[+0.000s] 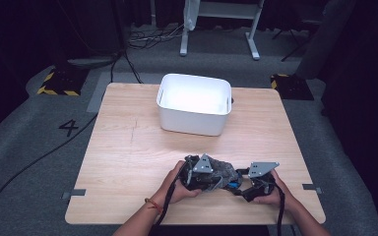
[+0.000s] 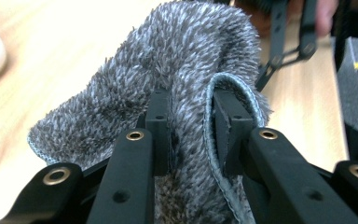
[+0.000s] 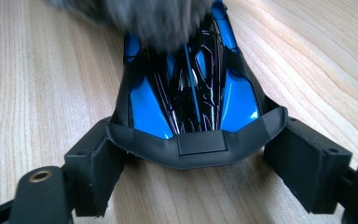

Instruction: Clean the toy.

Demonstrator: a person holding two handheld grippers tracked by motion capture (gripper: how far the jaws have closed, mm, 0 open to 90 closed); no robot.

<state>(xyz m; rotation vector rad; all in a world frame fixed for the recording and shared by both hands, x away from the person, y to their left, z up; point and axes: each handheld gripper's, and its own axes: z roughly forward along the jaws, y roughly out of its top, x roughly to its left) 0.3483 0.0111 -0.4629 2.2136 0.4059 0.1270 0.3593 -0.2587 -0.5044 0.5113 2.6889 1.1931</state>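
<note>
Surface: a wooden table carried a white bin.
Left gripper: clenched on a grey fluffy cloth.
Right gripper: clamped on a blue-black toy car, cloth draped over its far end.

white plastic tub: rectangular, rounded corners, open top, standing upright toward the far edge of the surface. surface: light wood grain, square, pale tape tabs at its left and right near edges. grey carpet floor: black cables, a painted number 4, yellow-black striped blocks, white frame legs beyond.
</note>
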